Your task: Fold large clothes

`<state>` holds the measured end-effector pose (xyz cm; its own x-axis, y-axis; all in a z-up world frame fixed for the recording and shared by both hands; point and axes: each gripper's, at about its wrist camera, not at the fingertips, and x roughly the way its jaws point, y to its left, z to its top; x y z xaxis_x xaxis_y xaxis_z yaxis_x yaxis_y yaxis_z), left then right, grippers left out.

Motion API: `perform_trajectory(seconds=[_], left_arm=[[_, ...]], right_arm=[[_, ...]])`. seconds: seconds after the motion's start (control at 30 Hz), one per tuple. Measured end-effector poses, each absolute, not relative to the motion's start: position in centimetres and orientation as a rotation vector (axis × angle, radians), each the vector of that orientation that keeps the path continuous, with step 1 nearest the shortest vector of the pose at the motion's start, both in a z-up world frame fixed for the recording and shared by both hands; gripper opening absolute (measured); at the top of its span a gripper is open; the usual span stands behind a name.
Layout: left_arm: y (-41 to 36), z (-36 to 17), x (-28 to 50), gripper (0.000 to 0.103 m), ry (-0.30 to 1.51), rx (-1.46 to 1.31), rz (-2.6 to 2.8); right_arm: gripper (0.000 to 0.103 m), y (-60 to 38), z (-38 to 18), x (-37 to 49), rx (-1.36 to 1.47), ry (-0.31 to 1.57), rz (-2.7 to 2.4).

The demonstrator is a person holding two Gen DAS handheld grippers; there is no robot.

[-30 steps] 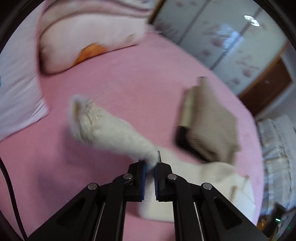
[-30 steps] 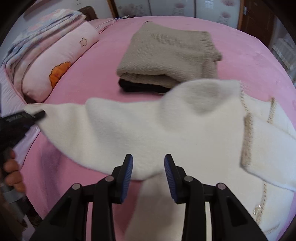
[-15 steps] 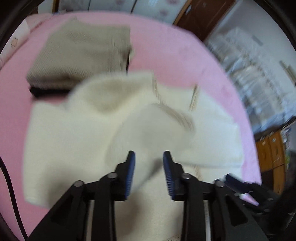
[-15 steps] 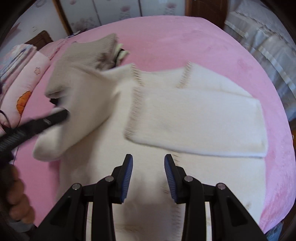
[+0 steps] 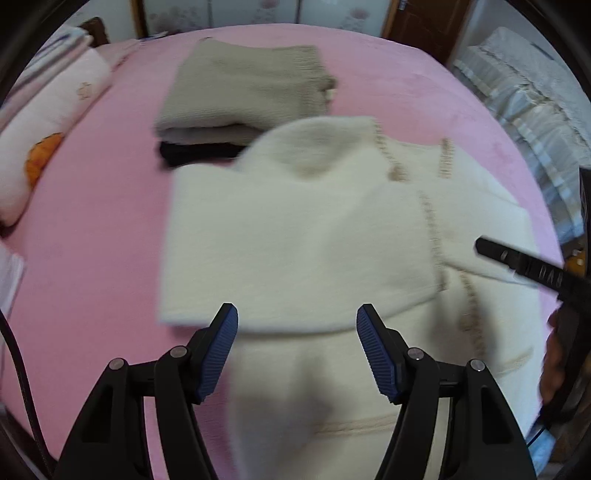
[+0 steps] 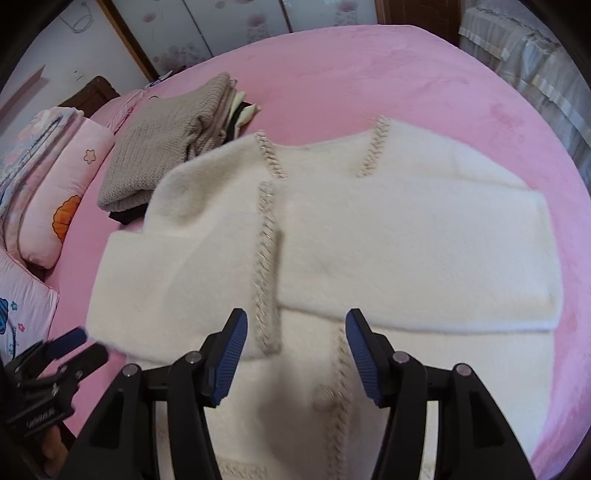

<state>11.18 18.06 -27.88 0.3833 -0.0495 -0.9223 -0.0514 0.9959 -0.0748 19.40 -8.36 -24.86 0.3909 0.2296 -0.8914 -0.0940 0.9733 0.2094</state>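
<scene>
Where wardrobes (image 6: 258, 22) stand, pink bed (image 6: 406, 74).

A home bedroom: pink-sheeted bed (image 6: 424, 74), floral pillows (image 6: 62, 206), folded clothes stack (image 5: 243, 96), flowered wardrobe doors (image 6: 229, 26).

Pale lettering on right hand-held gripper (image 5: 532, 269) and left hand-held gripper (image 6: 62, 350); too blurred to read.
</scene>
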Motion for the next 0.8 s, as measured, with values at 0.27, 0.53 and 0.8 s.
perform_trajectory(seconds=[0.27, 0.53, 0.8], left_arm=[[25.0, -33.7, 10.7, 0.066, 1.261, -0.178, 0.208], [24.9, -37.6, 12.8, 0.042, 1.263, -0.184, 0.234], [25.6, -37.4, 12.8, 0.010, 1.260, -0.259, 0.257]], right_arm=[[0.056, -5.5, -29.9, 25.0, 0.172, 1.247, 0.251], [0.017, -1.9, -29.8, 24.6, 0.037, 1.200, 0.311], [0.015, -3.6, -17.0, 21.6, -0.068, 0.840, 0.336]])
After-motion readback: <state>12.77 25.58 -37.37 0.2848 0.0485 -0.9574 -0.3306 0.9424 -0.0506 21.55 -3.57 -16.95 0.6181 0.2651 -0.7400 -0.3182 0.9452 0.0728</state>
